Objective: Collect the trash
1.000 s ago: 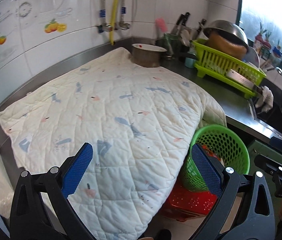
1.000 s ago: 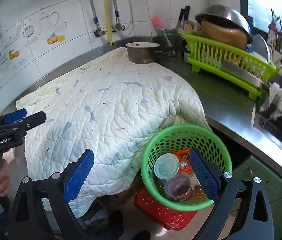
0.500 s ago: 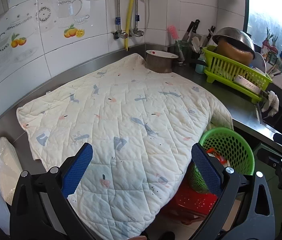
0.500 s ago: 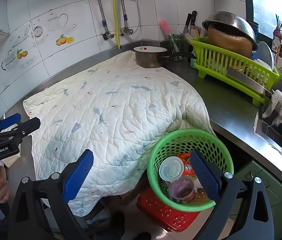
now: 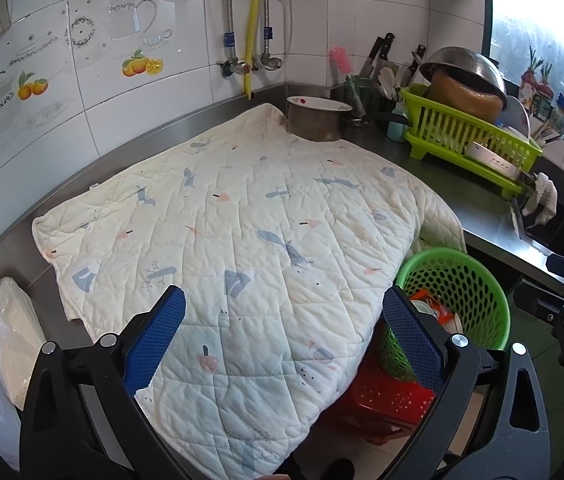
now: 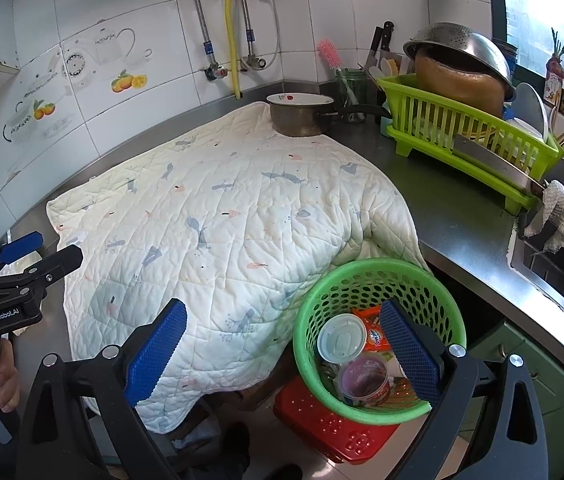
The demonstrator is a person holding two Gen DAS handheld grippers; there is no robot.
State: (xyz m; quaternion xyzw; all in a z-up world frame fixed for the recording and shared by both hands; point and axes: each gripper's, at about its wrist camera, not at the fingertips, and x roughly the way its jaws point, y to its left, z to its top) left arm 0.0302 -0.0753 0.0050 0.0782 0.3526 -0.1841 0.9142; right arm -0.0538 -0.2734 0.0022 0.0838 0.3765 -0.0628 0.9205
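Observation:
A green mesh basket (image 6: 378, 276) stands on a red stool (image 6: 334, 428) beside the counter, holding trash: a white lidded cup (image 6: 340, 338), an orange snack wrapper (image 6: 374, 330) and a purple-filled cup (image 6: 364, 376). The basket (image 5: 458, 280) also shows at the right of the left wrist view. My right gripper (image 6: 282, 354) is open and empty, held above and in front of the basket. My left gripper (image 5: 288, 338) is open and empty over the near edge of the white quilted cloth (image 5: 242, 240). No trash shows on the cloth.
The cloth (image 6: 218, 236) covers the steel counter (image 6: 454, 208). A metal pot (image 6: 302, 116) sits at its far corner. A green dish rack (image 6: 470, 140) with a colander stands at the right, near a sink. A plastic bag (image 5: 6, 340) lies at the left.
Both grippers have drawn back and risen from the counter, so more of the wall and cloth is in view. Both stay open.

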